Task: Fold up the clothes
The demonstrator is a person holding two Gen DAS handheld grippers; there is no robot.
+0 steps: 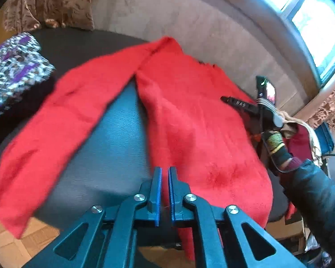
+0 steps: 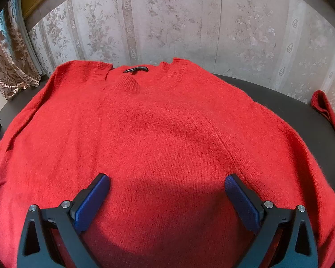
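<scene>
- My left fingers [image 1: 164, 192] nearly together, pinching the soft, fuzzy red knit sweater's [image 2: 158, 129] near hem, I judge.
- Right fingers [image 2: 167, 198] spread wide, empty; limp knit will sag, so grab shoulders.

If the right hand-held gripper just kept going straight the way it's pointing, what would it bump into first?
Probably the red sweater. The right hand-held gripper, jaws wide open, aims across its spread-out front toward the collar. Depth is hard to judge, so it might skim above and reach the wallpapered wall.

"UAS" on right gripper [image 1: 239, 103] finger
</scene>
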